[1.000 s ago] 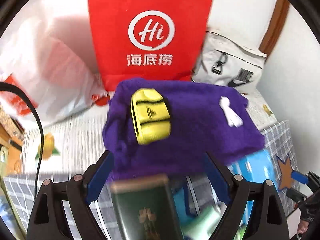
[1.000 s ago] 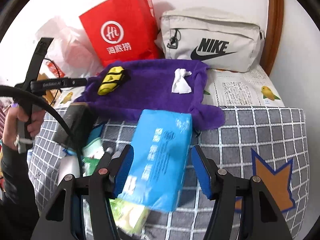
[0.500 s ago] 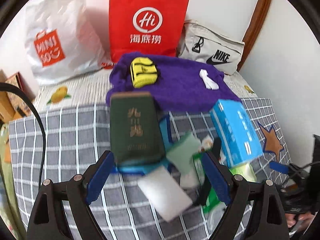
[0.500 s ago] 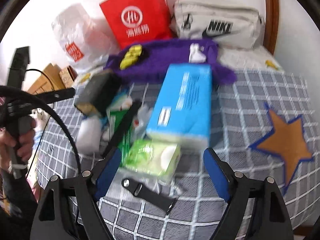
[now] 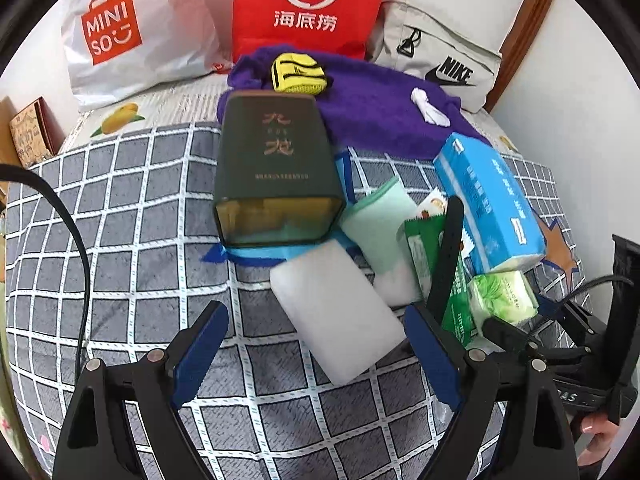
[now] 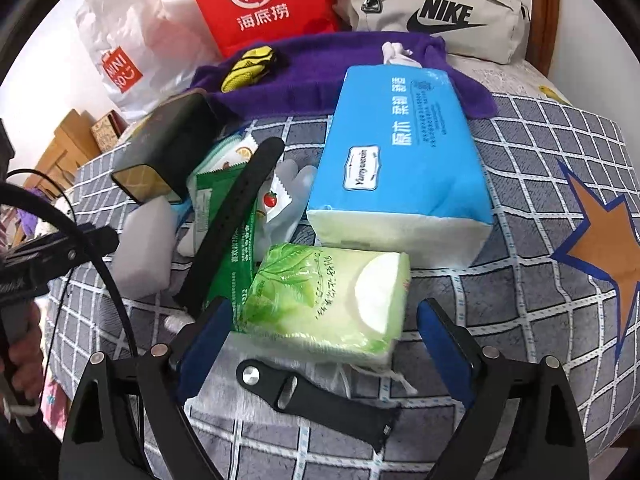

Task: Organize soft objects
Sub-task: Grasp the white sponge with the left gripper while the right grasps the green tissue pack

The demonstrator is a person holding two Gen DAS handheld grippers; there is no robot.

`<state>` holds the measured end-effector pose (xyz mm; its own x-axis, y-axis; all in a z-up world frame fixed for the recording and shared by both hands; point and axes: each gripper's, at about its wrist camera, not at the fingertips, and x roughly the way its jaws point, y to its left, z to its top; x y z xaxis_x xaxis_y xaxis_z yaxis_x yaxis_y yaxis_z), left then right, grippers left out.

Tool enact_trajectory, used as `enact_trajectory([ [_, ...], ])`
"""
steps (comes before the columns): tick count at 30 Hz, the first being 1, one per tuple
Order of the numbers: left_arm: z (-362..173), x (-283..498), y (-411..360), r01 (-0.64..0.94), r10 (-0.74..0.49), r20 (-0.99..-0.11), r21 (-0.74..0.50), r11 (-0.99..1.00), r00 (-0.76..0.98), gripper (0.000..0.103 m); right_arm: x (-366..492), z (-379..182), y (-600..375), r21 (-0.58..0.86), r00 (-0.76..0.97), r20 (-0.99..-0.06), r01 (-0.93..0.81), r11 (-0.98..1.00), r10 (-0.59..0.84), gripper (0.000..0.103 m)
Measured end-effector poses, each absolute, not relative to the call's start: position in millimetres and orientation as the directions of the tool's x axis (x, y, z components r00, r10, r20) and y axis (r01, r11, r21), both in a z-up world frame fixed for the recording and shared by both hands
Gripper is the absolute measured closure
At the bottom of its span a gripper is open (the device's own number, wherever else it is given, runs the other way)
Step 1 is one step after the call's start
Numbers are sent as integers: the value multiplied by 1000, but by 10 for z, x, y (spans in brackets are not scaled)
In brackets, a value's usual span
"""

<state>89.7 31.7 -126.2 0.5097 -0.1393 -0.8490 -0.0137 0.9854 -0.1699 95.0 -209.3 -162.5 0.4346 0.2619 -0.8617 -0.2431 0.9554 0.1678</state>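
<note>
Left gripper (image 5: 316,340) open above white sponge (image 5: 336,316); right gripper (image 6: 324,340) jaws opening around green tissue pack (image 6: 328,300), pads clear, mid-bed (image 6: 540,300).

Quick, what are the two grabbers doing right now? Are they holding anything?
Left gripper: open, holding nothing; the white foam block lies between its fingers, untouched.
Right gripper: fingers opening, holding nothing; the green tissue pack sits between them.
</note>
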Motion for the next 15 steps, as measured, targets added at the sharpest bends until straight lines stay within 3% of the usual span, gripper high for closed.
enact_trajectory([
  [4, -1333, 903, 257, -9, -122, -861, -146, 989, 493, 14, 993, -1712, -2039, 134, 454, -861, -229, 964, 228, 12],
  [6, -1367, 924, 217, -16, -108, -867, -133, 991, 486, 14, 1005, -1712, -2077, 152, 463, -853, -220, 964, 240, 22],
  [15, -1620, 1151, 60, -77, -68, -900, -112, 991, 431, 14, 879, -1441, -2241, 160, 489, -832, -237, 958, 260, 23],
])
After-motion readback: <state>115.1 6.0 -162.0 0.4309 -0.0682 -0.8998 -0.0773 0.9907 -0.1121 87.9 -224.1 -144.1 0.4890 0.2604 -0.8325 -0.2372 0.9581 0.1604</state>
